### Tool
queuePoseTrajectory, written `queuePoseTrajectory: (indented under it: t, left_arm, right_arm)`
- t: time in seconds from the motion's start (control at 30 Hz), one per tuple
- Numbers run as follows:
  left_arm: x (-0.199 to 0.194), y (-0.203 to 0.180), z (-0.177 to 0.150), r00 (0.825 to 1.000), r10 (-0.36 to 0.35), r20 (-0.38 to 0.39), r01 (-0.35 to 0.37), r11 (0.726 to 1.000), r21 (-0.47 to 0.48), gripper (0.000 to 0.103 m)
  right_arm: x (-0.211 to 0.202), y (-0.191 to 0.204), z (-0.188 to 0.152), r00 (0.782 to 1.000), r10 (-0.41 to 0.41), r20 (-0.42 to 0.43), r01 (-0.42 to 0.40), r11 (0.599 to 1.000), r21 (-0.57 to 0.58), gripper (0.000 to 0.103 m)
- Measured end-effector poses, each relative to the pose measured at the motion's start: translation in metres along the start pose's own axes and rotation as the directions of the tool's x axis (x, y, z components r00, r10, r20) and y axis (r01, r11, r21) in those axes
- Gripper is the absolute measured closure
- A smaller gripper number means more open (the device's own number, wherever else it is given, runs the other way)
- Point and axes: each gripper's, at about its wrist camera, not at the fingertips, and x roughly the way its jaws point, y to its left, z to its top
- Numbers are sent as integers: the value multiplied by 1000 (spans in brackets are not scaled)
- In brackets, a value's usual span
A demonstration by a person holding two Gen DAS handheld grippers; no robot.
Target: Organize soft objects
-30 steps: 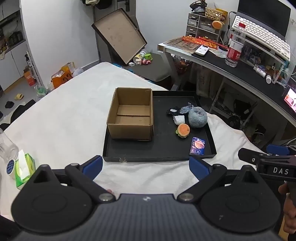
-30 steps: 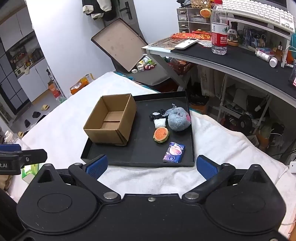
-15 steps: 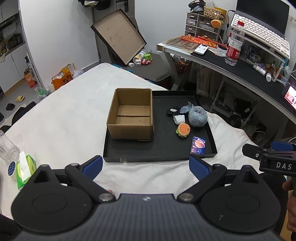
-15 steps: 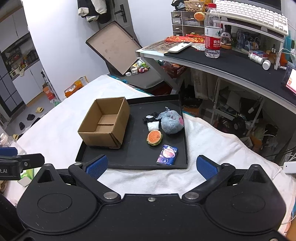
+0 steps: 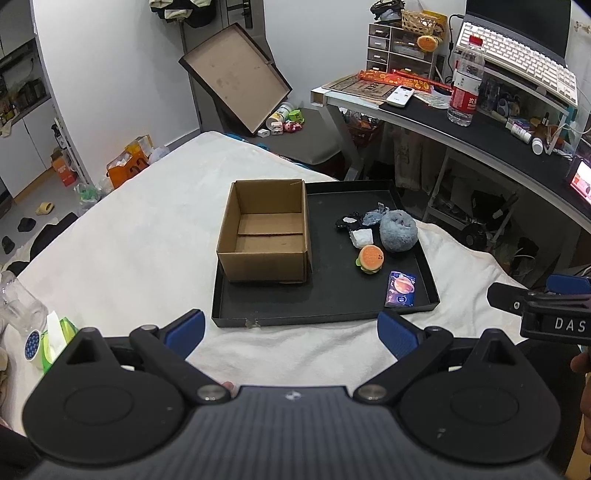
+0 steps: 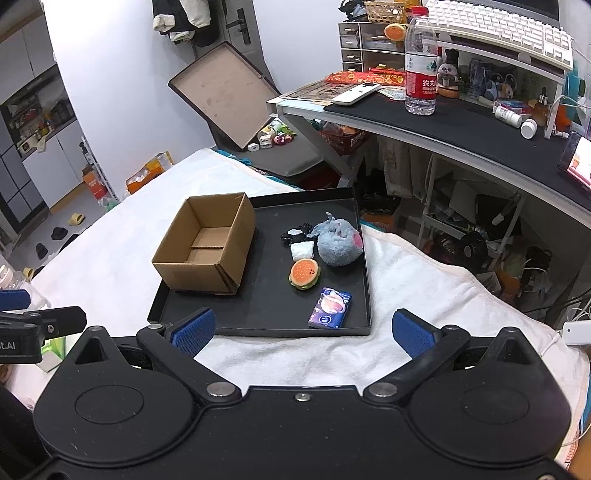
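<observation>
Left wrist: left tongs (image 5: 291, 328) spread wide, holding nothing | right wrist: right tongs (image 6: 303, 332) spread wide, empty, above tray (image 6: 258, 314)

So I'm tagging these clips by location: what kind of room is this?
Most likely a lived-in bedroom or home study. A black tray with a cardboard box sits on a white blanket, apparently a bed. Beside it stands a cluttered desk with a keyboard and water bottle.

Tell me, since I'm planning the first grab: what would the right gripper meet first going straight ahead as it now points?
Probably the near rim of the black tray, then the blue packet just beyond. The right gripper is open and empty; depth is uncertain.
</observation>
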Motion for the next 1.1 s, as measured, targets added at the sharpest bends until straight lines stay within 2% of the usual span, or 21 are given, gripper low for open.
queuePoseTrajectory:
  t: [0.83, 1.1]
  left_arm:
    - [-2, 3, 0, 1000, -8, 0, 8, 1000, -20, 4]
    - [1, 4, -1, 1000, -9, -24, 8, 1000, -24, 4]
  right_arm:
    - [3, -1, -2, 1000, 12, -13, -12, 1000, 8, 0]
    - [4, -1, -3, 1000, 13, -14, -13, 1000, 7, 0]
